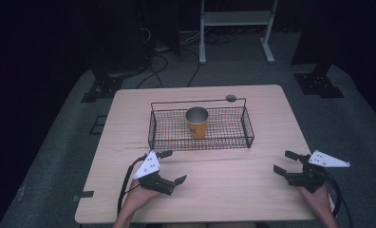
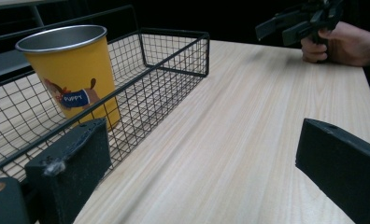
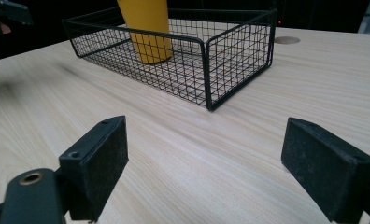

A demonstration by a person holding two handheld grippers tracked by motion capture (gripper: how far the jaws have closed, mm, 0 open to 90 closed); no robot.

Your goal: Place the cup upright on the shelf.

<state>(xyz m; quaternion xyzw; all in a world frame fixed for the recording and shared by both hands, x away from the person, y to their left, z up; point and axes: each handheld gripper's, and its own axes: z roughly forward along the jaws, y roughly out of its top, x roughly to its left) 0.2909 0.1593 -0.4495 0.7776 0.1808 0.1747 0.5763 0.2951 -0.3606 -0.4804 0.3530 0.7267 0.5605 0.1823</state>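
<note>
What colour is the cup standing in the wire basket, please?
The cup is yellow with a silver metal rim and a small puppy print, clearest in the left gripper view.

cup [image 3: 148, 30] cut off at the rim by the top edge of the right gripper view — lower body veiled behind basket [image 3: 230, 65] mesh; print unreadable from above.
</note>
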